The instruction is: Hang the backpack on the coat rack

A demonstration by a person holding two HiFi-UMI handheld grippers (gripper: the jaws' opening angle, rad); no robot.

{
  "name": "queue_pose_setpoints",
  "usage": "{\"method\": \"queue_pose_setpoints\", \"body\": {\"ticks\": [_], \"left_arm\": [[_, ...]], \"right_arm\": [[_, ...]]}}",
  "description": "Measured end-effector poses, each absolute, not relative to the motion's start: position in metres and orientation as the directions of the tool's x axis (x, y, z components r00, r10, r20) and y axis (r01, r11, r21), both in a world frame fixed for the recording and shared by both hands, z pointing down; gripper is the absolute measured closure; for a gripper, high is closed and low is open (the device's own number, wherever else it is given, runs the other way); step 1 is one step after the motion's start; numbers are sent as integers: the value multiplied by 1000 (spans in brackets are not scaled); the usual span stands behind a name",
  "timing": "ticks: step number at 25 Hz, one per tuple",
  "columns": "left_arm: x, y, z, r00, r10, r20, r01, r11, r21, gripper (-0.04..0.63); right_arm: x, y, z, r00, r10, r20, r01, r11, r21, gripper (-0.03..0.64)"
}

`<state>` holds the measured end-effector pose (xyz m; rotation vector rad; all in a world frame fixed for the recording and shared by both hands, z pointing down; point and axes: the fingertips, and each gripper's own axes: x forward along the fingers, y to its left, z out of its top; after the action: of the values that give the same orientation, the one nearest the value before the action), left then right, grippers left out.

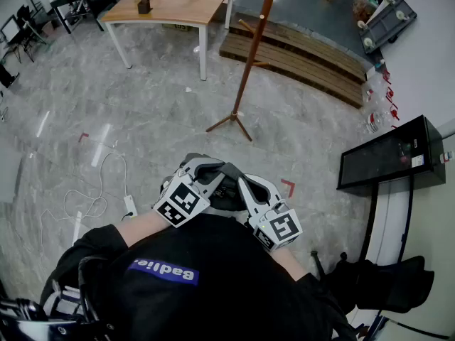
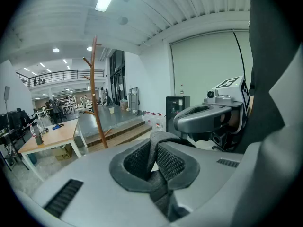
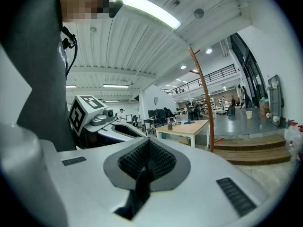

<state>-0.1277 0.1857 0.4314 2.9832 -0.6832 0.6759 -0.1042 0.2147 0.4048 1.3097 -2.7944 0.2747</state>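
Note:
A black backpack (image 1: pixel 199 283) with a blue label fills the bottom of the head view, held up close to the person. Both grippers sit at its top, side by side. My left gripper (image 1: pixel 205 170) is shut on a grey strap (image 2: pixel 161 140), which loops up between its dark pads (image 2: pixel 137 162). My right gripper (image 1: pixel 246 185) is shut on a black strap (image 3: pixel 137 193) that hangs down from its pads (image 3: pixel 158 161). The wooden coat rack (image 1: pixel 247 66) stands upright on the floor ahead, its feet (image 1: pixel 231 121) well clear of both grippers. It is the thin coat rack (image 2: pixel 96 98) at left in the left gripper view.
A wooden table (image 1: pixel 178 6) stands at the far left, a low wooden platform (image 1: pixel 298 52) behind the rack. A black cabinet (image 1: pixel 391 155) lines the right wall. White cables and a power strip (image 1: pixel 128 204) lie on the floor at left. A dark chair (image 1: pixel 384 283) is at bottom right.

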Motion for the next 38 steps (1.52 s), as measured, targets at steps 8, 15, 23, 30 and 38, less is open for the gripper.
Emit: {"method": "queue_pose_setpoints", "body": {"ticks": [8, 15, 23, 30, 38], "left_arm": [[-123, 173, 430, 809, -422, 409, -427, -900, -85, 558], [-107, 160, 434, 793, -439, 421, -451, -889, -79, 558], [-78, 120, 442, 752, -492, 440, -519, -852, -65, 558], [-53, 65, 453, 768, -461, 444, -492, -869, -52, 558], [-20, -23, 489, 806, -327, 494, -376, -927, 1, 558]], "right_arm": [[-101, 206, 405, -651, -751, 112, -758, 636, -141, 612], [-82, 201, 401, -664, -743, 91, -746, 649, -149, 612], [-24, 194, 412, -653, -751, 100, -754, 632, -179, 612], [-6, 146, 416, -613, -781, 118, -787, 593, -167, 612], [29, 39, 419, -474, -868, 152, -876, 446, -182, 612]]}}
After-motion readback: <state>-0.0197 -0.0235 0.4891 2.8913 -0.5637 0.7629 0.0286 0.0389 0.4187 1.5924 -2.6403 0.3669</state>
